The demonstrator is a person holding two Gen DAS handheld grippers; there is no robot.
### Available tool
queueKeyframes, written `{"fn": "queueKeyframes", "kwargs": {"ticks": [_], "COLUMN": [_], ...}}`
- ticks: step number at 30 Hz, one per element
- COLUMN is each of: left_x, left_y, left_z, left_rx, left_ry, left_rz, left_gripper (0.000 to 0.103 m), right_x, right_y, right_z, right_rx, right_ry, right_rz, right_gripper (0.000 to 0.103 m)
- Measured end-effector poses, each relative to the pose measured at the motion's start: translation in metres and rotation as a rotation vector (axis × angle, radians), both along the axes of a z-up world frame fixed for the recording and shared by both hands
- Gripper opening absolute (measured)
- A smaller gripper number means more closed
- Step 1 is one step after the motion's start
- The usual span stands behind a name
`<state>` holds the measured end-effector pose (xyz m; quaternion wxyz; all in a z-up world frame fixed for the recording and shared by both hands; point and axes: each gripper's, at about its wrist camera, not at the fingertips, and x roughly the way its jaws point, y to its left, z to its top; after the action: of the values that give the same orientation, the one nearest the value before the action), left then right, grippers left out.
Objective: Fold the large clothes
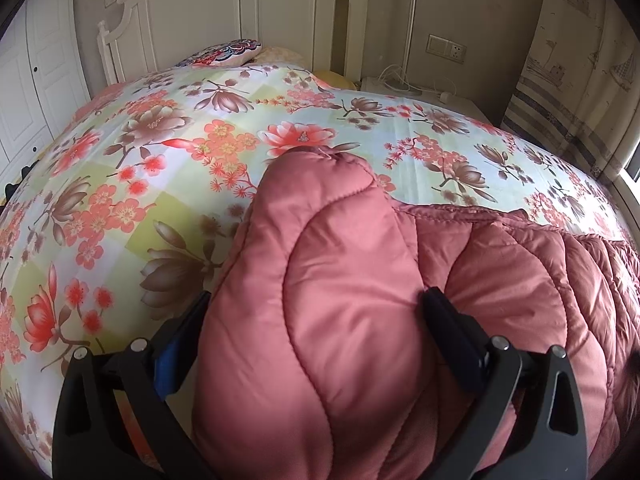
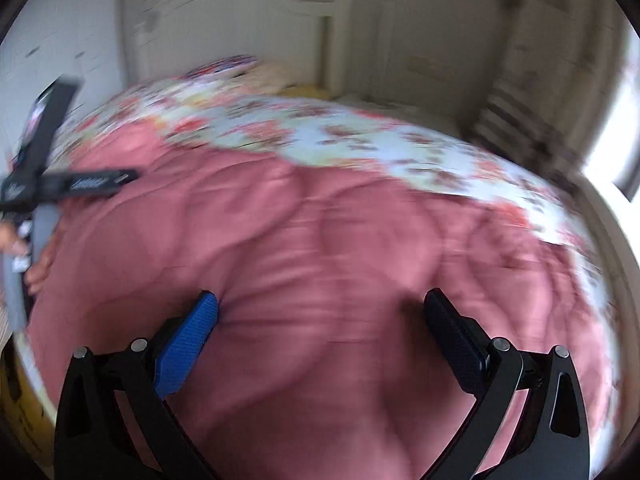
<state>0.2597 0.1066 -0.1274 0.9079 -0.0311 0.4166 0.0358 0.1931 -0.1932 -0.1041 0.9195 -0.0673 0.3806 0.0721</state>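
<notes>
In your left wrist view, your left gripper (image 1: 316, 308) has its fingers wide apart with a puffy fold of the pink quilted coat (image 1: 344, 320) bulging between them. The coat lies on the flowery bed (image 1: 120, 184), spreading toward 3 o'clock.

Your right wrist view is blurry. Your right gripper (image 2: 320, 308) is spread apart over the coat (image 2: 320, 240).

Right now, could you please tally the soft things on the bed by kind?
Pink quilted coat: 1
Floral bedspread: 1
Pillows by the headboard: 3 (patterned, cream, yellow)
Total: 5
</notes>
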Motion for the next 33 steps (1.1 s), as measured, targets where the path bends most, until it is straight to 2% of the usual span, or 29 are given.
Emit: {"fn": "queueKeyframes", "kwargs": {"ticks": [5, 6, 9, 10, 13, 15, 20, 23, 25, 27, 29, 31, 33], "left_x": [0.0, 0.0, 0.0, -0.001, -0.001, -0.001, -0.003, -0.023, -0.049, -0.075, -0.092, -0.107, -0.11], "left_y": [0.0, -0.001, -0.002, -0.002, -0.001, -0.002, -0.004, -0.014, -0.029, -0.048, -0.066, -0.092, -0.12], "left_z": [0.0, 0.0, 0.0, 0.0, 0.0, 0.0, 0.004, 0.025, 0.044, 0.056, 0.058, 0.048, 0.022], "left_rx": [0.002, 0.007, 0.009, 0.008, 0.009, 0.01, 0.028, 0.089, 0.046, 0.026, 0.023, 0.05, 0.125], "left_ry": [-0.001, -0.002, -0.003, -0.003, -0.003, -0.003, -0.009, -0.091, -0.158, -0.195, -0.208, -0.19, -0.123], "left_rz": [-0.002, -0.003, -0.001, -0.002, -0.002, -0.002, 0.007, 0.024, -0.053, -0.123, -0.168, -0.239, -0.281], "left_gripper": [0.101, 0.101, 0.101, 0.101, 0.101, 0.101, 0.101, 0.101, 0.101, 0.101, 0.101, 0.101, 0.101], "right_x": [0.006, 0.006, 0.003, 0.002, 0.005, 0.003, 0.006, -0.002, -0.016, -0.027, -0.042, -0.055, -0.067], "right_y": [-0.097, -0.122, -0.16, -0.16, -0.143, -0.138, -0.136, -0.136, -0.13, -0.12, -0.099, -0.078, -0.058], "right_z": [0.001, -0.006, -0.015, -0.014, -0.016, -0.016, -0.015, -0.008, 0.003, 0.011, 0.019, 0.021, 0.019], "right_rx": [0.06, 0.105, 0.293, 0.292, 0.178, 0.147, 0.201, 0.216, 0.229, 0.226, 0.194, 0.157, 0.128], "right_ry": [-0.004, 0.007, 0.037, 0.036, 0.046, 0.043, 0.037, 0.01, -0.039, -0.062, -0.075, -0.08, -0.071], "right_rz": [-0.297, -0.35, -0.387, -0.382, -0.372, -0.371, -0.362, -0.361, -0.337, -0.302, -0.217, -0.142, -0.063], "right_gripper": [0.098, 0.098, 0.099, 0.099, 0.099, 0.099, 0.099, 0.098, 0.098, 0.098, 0.098, 0.098, 0.098]}}
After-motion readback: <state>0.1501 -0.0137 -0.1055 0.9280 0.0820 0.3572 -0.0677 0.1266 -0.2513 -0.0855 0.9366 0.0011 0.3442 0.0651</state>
